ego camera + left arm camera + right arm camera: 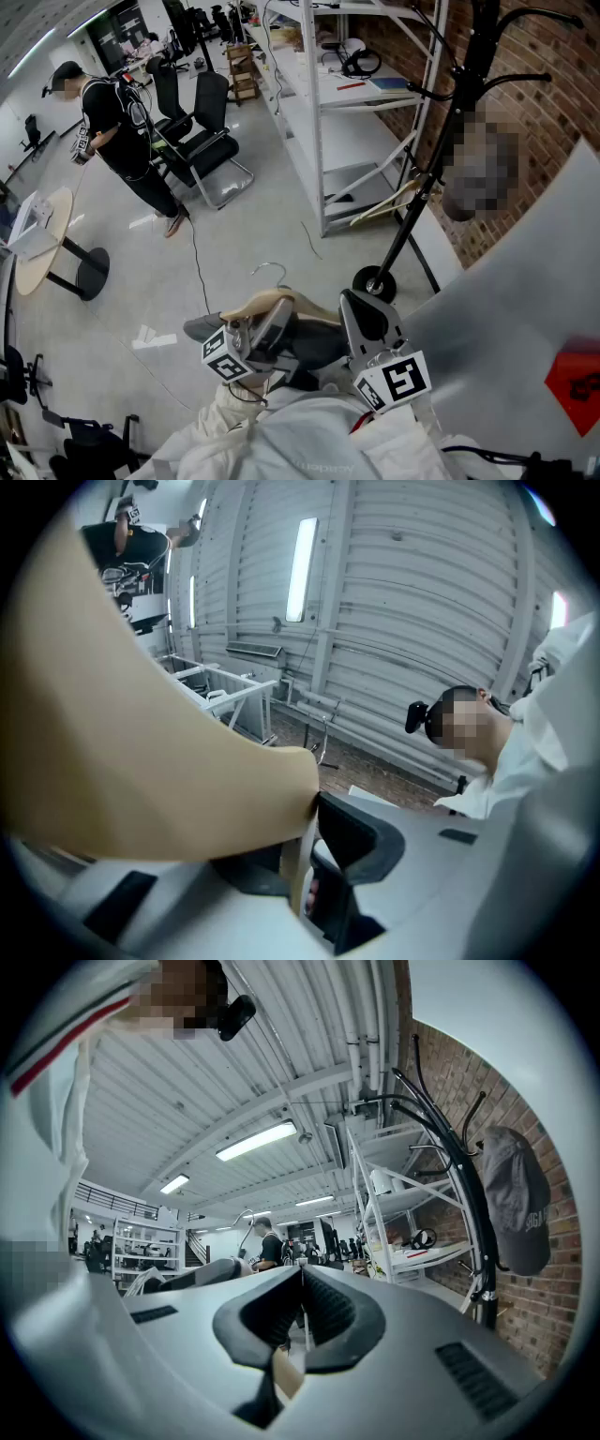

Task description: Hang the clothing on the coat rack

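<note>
Hanger (267,301): one, in left hand-held gripper (305,836); coat rack (444,141): one; cap (516,1199): one.

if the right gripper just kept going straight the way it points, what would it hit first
Probably nothing close. The right gripper aims into the open room toward a distant person in black. The coat rack stands clearly right of that line, so it would pass it. Depth is hard to judge.

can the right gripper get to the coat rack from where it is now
Probably yes: the coat rack stands just ahead of the right gripper, only floor between them, but its fingers are shut on the hanger.
</note>
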`<action>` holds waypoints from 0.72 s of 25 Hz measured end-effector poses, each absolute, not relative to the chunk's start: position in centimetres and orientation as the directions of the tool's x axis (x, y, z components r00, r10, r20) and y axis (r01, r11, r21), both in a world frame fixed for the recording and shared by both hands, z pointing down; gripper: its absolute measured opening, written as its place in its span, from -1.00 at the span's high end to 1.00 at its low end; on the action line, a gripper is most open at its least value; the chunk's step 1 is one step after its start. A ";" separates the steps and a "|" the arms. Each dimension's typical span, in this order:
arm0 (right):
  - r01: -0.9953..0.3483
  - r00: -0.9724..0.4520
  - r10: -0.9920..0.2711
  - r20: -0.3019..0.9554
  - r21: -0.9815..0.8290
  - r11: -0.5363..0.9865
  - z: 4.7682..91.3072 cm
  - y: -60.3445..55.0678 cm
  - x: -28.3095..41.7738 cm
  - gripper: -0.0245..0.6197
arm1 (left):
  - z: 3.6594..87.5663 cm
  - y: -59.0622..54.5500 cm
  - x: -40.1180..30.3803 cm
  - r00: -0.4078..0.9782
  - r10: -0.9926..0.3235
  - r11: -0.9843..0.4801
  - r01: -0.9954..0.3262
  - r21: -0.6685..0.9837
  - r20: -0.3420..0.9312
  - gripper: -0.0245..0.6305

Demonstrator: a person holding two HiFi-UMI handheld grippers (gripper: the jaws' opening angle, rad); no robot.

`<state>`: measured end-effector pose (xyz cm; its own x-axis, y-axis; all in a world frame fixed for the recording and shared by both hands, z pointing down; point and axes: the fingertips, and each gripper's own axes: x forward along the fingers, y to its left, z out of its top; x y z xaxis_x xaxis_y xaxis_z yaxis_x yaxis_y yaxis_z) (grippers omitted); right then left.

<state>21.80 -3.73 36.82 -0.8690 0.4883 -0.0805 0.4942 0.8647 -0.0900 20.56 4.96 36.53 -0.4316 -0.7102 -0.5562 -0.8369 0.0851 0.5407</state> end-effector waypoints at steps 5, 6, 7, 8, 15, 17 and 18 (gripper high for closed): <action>0.490 -0.871 0.485 -0.077 -0.089 0.867 37.1 -3.1 19.7 0.85 | 36.2 6.6 17.6 -0.457 -0.677 0.107 -0.837 0.537 -0.577 0.62; 0.489 -0.872 0.485 -0.072 -0.090 0.867 37.3 -3.0 19.1 0.85 | 36.2 6.9 16.9 -0.459 -0.671 0.108 -0.837 0.536 -0.582 0.62; 0.488 -0.873 0.484 -0.066 -0.092 0.868 37.5 -2.9 18.4 0.85 | 36.2 7.1 16.2 -0.461 -0.667 0.108 -0.837 0.536 -0.586 0.62; 0.486 -0.874 0.482 -0.061 -0.095 0.869 37.6 -2.8 17.6 0.85 | 36.1 7.3 15.4 -0.462 -0.663 0.106 -0.837 0.537 -0.589 0.62; 0.468 -0.884 0.465 -0.046 -0.112 0.877 38.2 -1.1 10.3 0.85 | 36.1 9.2 8.2 -0.453 -0.654 0.083 -0.839 0.538 -0.606 0.62; 0.466 -0.884 0.465 -0.041 -0.121 0.876 38.3 -0.1 8.2 0.85 | 36.0 10.2 5.9 -0.450 -0.654 0.084 -0.842 0.533 -0.607 0.62; 0.463 -0.886 0.462 -0.039 -0.122 0.878 38.2 0.4 7.1 0.85 | 35.8 10.7 4.8 -0.448 -0.656 0.084 -0.843 0.531 -0.607 0.62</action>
<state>7.15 0.38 38.25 -0.8859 0.4622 -0.0395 0.4634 0.8778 -0.1216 4.76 10.69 35.82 -0.4477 -0.6562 -0.6074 -0.8433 0.0840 0.5308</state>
